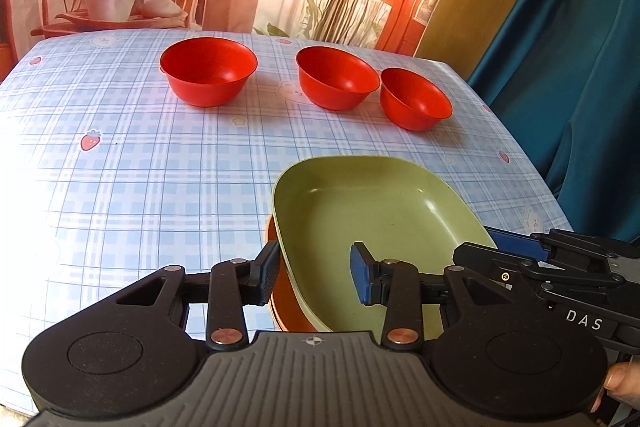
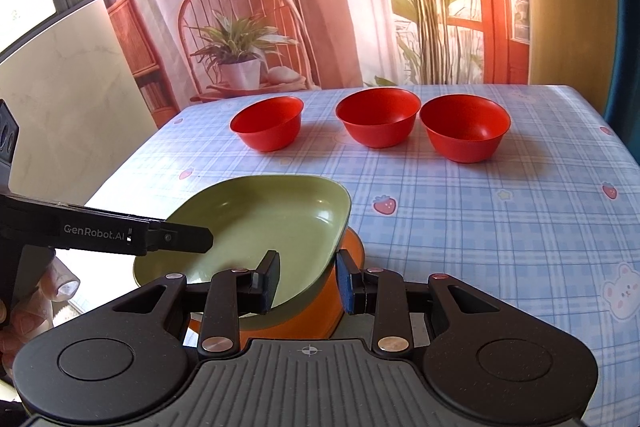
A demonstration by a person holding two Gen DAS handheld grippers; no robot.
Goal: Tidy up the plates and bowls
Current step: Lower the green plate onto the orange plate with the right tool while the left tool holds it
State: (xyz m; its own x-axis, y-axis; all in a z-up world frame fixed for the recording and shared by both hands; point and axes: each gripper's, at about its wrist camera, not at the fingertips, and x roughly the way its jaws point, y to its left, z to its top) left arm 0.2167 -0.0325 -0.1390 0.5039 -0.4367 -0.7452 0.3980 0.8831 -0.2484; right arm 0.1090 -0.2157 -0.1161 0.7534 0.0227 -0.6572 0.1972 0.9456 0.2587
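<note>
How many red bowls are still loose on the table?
3, in a row at the far side: left red bowl, middle red bowl and right red bowl, the last two nearly touching. None looks stacked; nothing seems hidden.

Sunlit printed backdrop (image 2: 280,7) (chair, plants) behind checked tablecloth (image 2: 480,227).

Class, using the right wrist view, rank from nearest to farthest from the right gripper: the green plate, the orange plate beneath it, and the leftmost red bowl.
1. Green plate: its rim is between the right gripper fingers.
2. Orange plate: just below, too close to call.
3. Leftmost red bowl: far back left.
</note>
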